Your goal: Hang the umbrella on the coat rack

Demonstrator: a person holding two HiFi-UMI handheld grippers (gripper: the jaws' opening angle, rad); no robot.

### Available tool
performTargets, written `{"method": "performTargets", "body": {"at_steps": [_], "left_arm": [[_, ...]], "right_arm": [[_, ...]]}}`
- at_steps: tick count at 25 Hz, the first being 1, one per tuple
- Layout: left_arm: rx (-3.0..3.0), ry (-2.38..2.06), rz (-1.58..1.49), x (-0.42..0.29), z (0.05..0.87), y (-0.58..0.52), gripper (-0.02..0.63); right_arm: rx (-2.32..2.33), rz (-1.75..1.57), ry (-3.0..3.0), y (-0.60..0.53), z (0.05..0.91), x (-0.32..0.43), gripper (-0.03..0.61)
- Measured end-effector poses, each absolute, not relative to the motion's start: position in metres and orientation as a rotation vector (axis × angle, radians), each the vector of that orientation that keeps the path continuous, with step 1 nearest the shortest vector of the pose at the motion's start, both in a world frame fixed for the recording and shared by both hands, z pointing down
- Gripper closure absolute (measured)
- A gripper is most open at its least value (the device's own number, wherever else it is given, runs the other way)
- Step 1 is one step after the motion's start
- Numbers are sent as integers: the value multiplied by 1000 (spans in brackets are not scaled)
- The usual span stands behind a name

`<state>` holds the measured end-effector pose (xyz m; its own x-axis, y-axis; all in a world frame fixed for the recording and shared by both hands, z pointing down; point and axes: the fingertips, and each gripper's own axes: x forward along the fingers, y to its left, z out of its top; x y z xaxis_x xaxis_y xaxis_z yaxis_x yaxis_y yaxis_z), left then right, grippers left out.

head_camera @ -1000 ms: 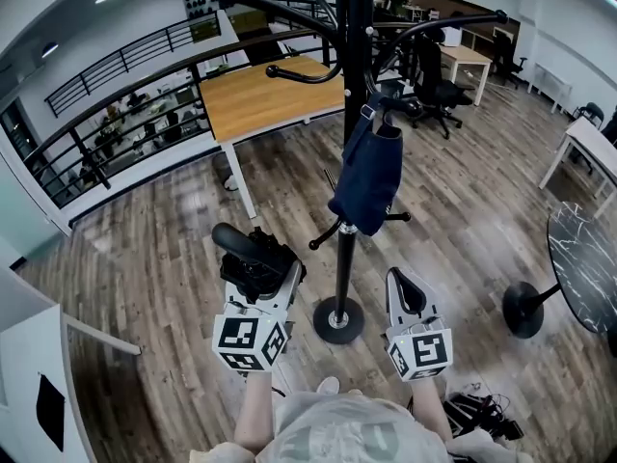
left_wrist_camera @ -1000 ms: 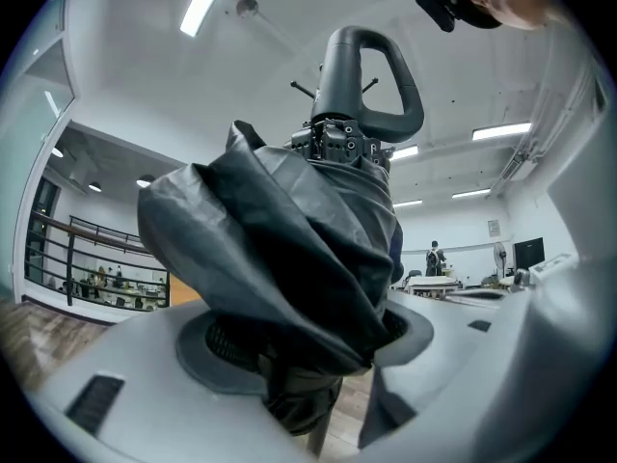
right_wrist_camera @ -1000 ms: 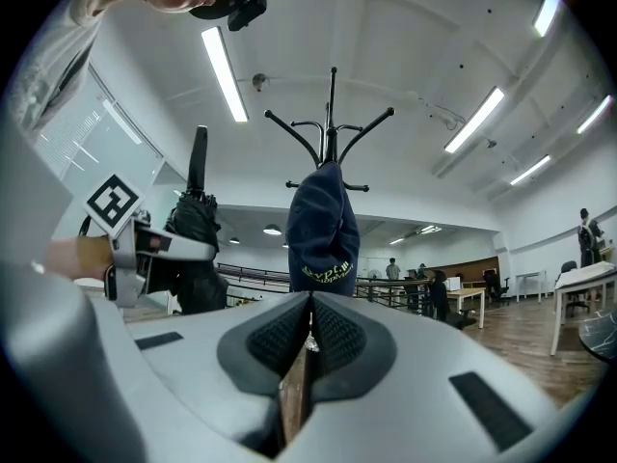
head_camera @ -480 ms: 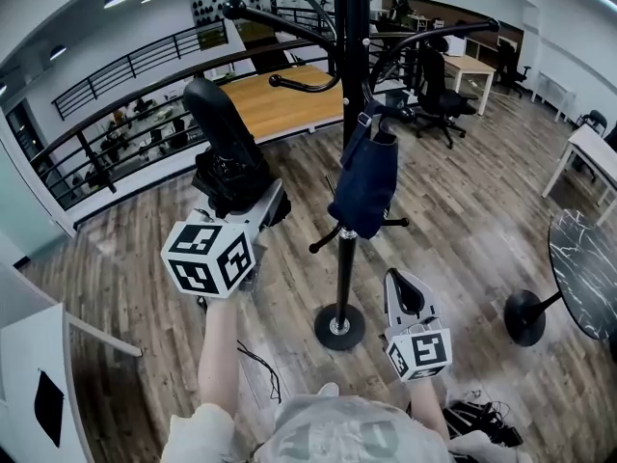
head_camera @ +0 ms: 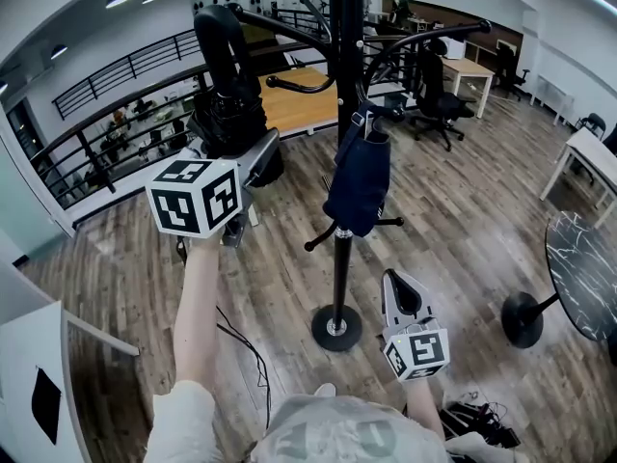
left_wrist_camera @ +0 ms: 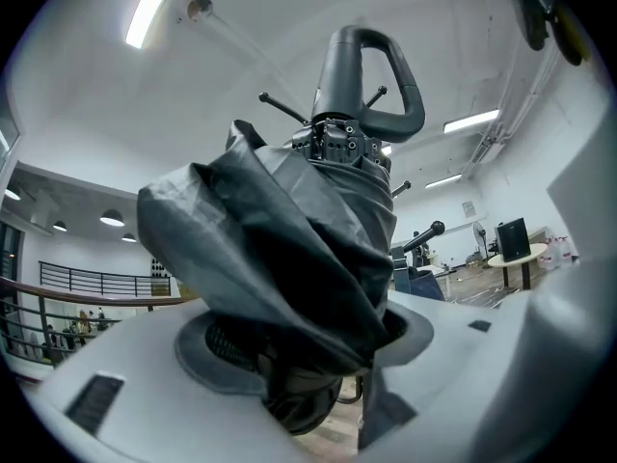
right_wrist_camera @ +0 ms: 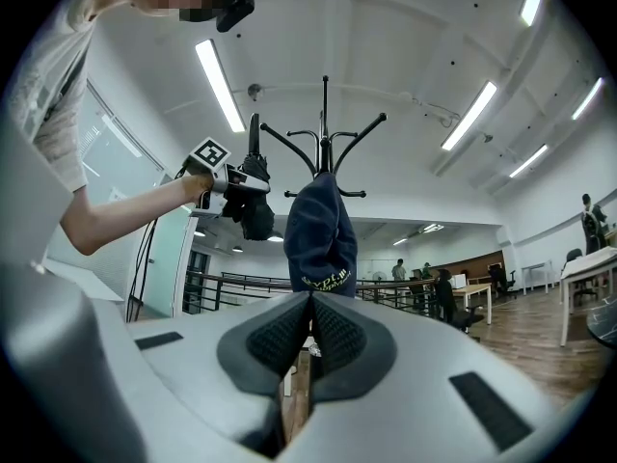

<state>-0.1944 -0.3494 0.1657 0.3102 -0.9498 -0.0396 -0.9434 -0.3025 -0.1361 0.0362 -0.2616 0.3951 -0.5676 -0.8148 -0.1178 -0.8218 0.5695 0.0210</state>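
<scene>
- Your left gripper [head_camera: 246, 157] is clamped on the folded black umbrella [head_camera: 229, 109]. The left gripper view shows the gathered canopy pinched between the jaws, with the loop handle [left_wrist_camera: 366, 75] pointing up.
- The umbrella is in the upper left of the head view. It is held high, to the left of the coat rack [head_camera: 348, 66] pole and apart from it.
- The grasp stage is done. The hanging stage is not: no view shows the loop handle hooked over any arm of the rack.
- A free curved arm [head_camera: 299, 88] ends just to the right of the umbrella. A navy bag [head_camera: 359, 177] already hangs close against the pole, so treat that arm as occupied.
- Your right gripper [head_camera: 398, 285] sits low, right of centre in the head view. Its jaws are pressed together on nothing, and it appears to play no part at this stage.
- What is likely left: pass the loop over the tip of a free arm, lower until the arm carries the weight, then release the left jaws.
</scene>
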Motion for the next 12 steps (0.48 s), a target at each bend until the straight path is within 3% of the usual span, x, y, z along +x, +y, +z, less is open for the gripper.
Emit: {"method": "performTargets", "body": {"at_steps": [12], "left_arm": [[-2554,1726,-50,-184,161,-368,308]], "right_arm": [[-1433,55,2651,-258,398,49,546]]}}
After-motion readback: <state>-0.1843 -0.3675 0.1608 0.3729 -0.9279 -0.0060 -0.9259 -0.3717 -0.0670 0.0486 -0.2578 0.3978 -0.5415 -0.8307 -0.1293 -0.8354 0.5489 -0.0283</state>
